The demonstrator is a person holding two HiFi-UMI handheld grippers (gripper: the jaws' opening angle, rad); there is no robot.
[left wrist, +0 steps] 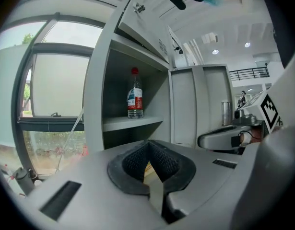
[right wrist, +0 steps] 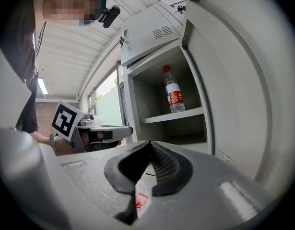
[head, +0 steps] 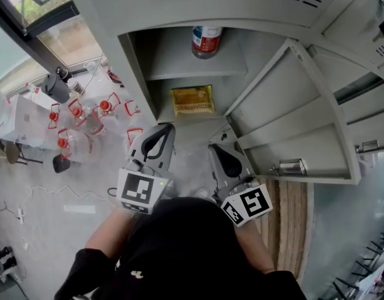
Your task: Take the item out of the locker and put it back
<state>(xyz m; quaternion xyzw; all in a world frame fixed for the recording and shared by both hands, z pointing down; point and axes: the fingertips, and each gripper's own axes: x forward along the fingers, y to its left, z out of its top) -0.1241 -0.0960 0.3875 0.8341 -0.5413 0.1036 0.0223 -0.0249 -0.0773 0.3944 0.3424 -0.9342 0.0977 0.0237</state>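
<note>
The grey locker (head: 138, 74) stands open. On its upper shelf is a clear water bottle (head: 206, 40) with a red label and cap, also visible as the upright bottle (left wrist: 135, 99) in the left gripper view and the bottle (right wrist: 173, 96) in the right gripper view. A yellow packet (head: 192, 100) leans at the back of the lower compartment. My left gripper (head: 168, 127) points at the locker from just outside it, jaws shut with nothing between them (left wrist: 148, 142). My right gripper (head: 212, 147) sits beside it, nearer the door, its jaws meeting at the tips (right wrist: 149, 143) and holding nothing.
The locker door (head: 291, 124) swings open to the right, with a metal latch (head: 291, 166) on its edge. Several red-capped bottles (head: 85, 120) and a white box (head: 20, 120) lie on the floor at left. A wooden pallet (head: 291, 217) lies at lower right.
</note>
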